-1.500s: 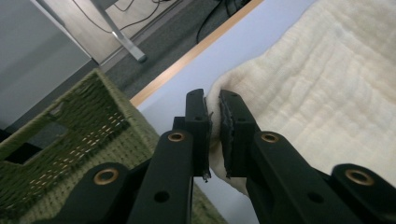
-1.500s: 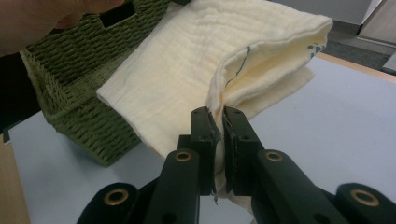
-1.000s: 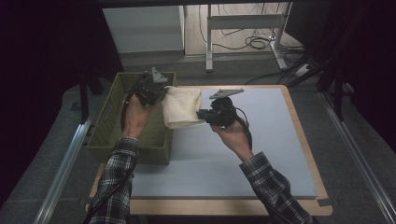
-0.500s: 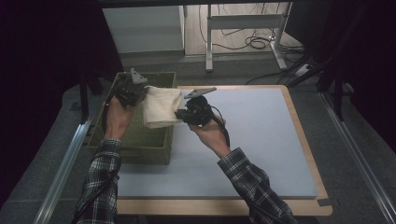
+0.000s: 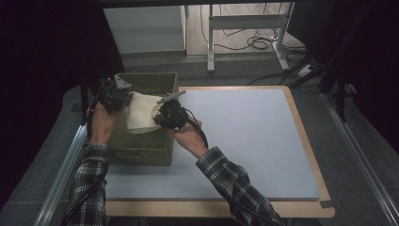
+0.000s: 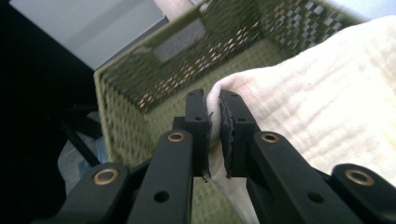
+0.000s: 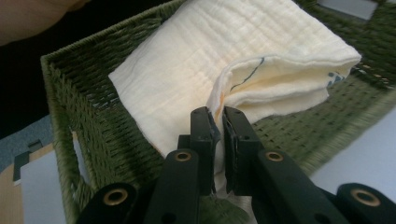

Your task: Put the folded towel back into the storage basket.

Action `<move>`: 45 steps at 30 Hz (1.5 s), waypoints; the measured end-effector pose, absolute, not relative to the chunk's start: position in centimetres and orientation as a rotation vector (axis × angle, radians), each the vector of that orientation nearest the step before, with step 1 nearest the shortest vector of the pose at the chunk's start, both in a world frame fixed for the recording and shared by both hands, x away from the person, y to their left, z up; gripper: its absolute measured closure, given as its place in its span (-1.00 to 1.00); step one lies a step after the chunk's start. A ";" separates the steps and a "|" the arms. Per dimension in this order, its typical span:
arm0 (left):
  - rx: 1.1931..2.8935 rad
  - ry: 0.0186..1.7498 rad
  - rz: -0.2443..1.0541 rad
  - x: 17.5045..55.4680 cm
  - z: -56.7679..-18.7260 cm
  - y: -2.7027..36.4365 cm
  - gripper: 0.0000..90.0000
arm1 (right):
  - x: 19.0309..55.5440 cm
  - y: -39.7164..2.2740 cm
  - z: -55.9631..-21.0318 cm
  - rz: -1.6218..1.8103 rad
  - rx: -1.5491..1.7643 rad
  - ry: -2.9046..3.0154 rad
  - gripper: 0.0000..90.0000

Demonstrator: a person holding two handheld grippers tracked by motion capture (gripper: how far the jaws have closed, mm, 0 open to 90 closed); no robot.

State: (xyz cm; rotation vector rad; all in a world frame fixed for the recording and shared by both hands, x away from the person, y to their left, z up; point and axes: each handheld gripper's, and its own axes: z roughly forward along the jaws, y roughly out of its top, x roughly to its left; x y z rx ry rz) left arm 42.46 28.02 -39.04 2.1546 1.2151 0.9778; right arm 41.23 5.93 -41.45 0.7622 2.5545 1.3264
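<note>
Over the left side of the big blue-grey surface (image 5: 244, 136) sits a green woven basket (image 5: 141, 146). Above the basket hangs a folded cream cloth (image 5: 141, 113), held in the air between the two grippers. The left gripper (image 5: 123, 96) has one edge and the right gripper (image 5: 157, 113) has the other edge.

The cloth looks soft and light. It has no stiff part, so it sags and bends where nothing holds it. It would likely flop open if only one side were held. The best places to hold it are the two folded edges, far apart from each other, so the layers stay together. It is not slippery; the crinkly weave gives a good grip. It will not break if dropped.

The left fingers (image 6: 198, 126) are pressed nearly together, pinching a cloth edge. The right fingers (image 7: 205, 135) also pinch a folded edge tight.
</note>
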 end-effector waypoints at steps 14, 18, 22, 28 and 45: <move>2.211 1.274 0.938 42.8 -41.9 31.3 0.83 | 41.2 11.7 -43.2 1.202 0.743 2.653 0.85; 2.234 1.264 0.915 43.7 -42.5 30.8 0.82 | 41.4 12.4 -43.5 1.128 0.746 2.675 0.85; 2.280 1.252 0.895 44.5 -43.1 30.0 0.82 | 41.8 12.6 -43.5 1.070 0.770 2.678 0.85; 2.360 1.246 0.879 45.3 -44.3 29.3 0.81 | 42.4 12.8 -43.8 1.025 0.784 2.700 0.83; 2.250 1.294 0.851 44.9 -44.6 29.7 0.05 | 43.2 10.7 -43.4 1.066 0.783 2.637 0.38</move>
